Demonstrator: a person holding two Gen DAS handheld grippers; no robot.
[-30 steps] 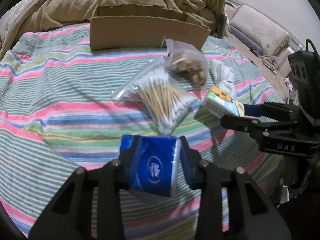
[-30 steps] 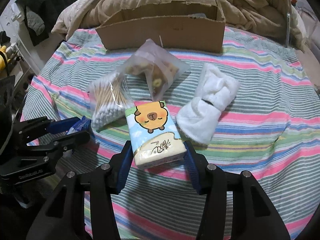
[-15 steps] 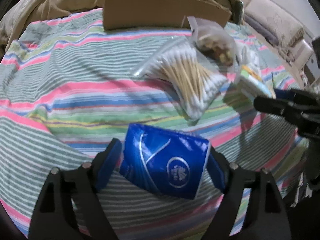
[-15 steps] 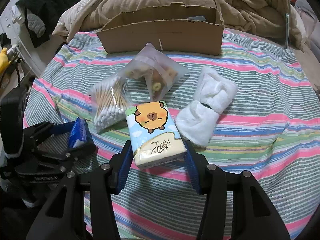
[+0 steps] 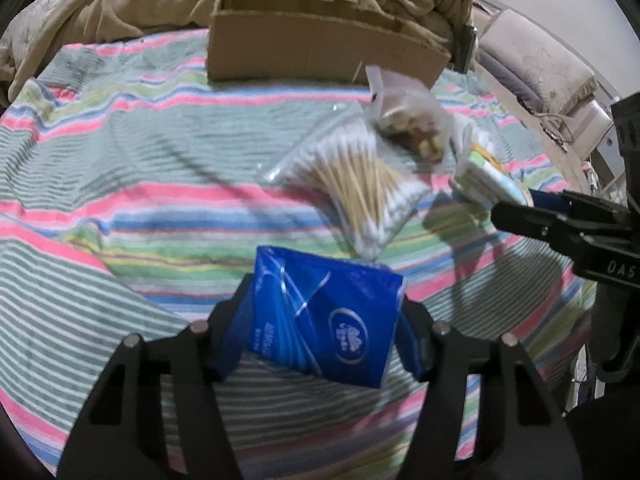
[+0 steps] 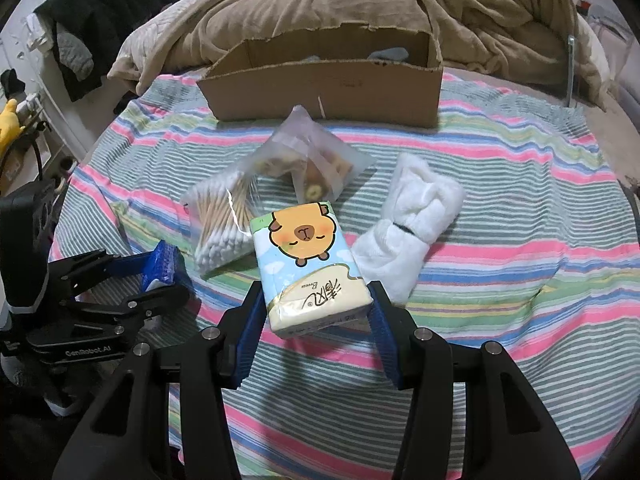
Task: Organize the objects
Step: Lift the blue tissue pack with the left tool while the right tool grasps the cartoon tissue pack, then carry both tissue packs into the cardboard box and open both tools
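Blue plastic tissue pack sits pinched in left gripper, raised just above striped bedsheet. Cartoon-capybara tissue pack is clamped likewise in right gripper, w/ clear bag of cotton swabs just left of it, frosted snack bag behind, rolled white towel to its right. Open brown cardboard box stands at far edge, against tan blanket.
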